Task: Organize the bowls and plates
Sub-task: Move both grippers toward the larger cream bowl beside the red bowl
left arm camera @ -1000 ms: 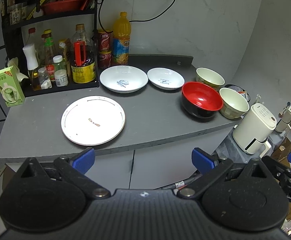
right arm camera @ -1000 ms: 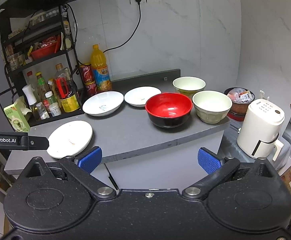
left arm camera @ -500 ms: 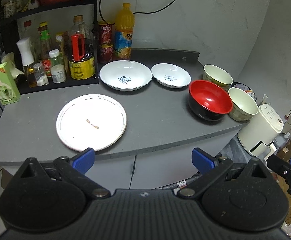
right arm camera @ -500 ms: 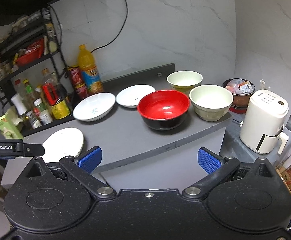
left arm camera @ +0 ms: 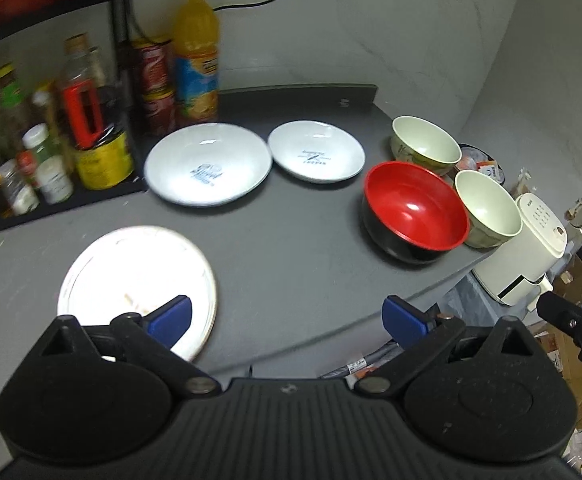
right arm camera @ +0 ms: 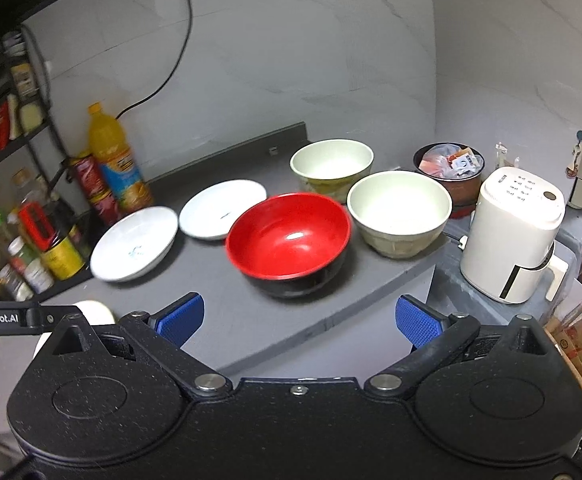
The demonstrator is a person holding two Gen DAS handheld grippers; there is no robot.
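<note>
Left gripper [left arm camera: 287, 316] spread, positioned just before flat white round plate [left arm camera: 137, 280]; right gripper [right arm camera: 297, 318] spread, red-and-black bowl [right arm camera: 289, 236] found ahead.

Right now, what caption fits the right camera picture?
Open right gripper faces a red bowl on the grey counter.

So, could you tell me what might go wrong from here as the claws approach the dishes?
1. The red bowl and the cream bowl beside it stand near the counter's front edge; a nudge from the open right claw could push one off.
2. The flat white plate lies low near the edge, so the open left claw may slide it rather than grip it.
3. The two shallow dishes sit nearly touching; lifting one could knock the other.
</note>
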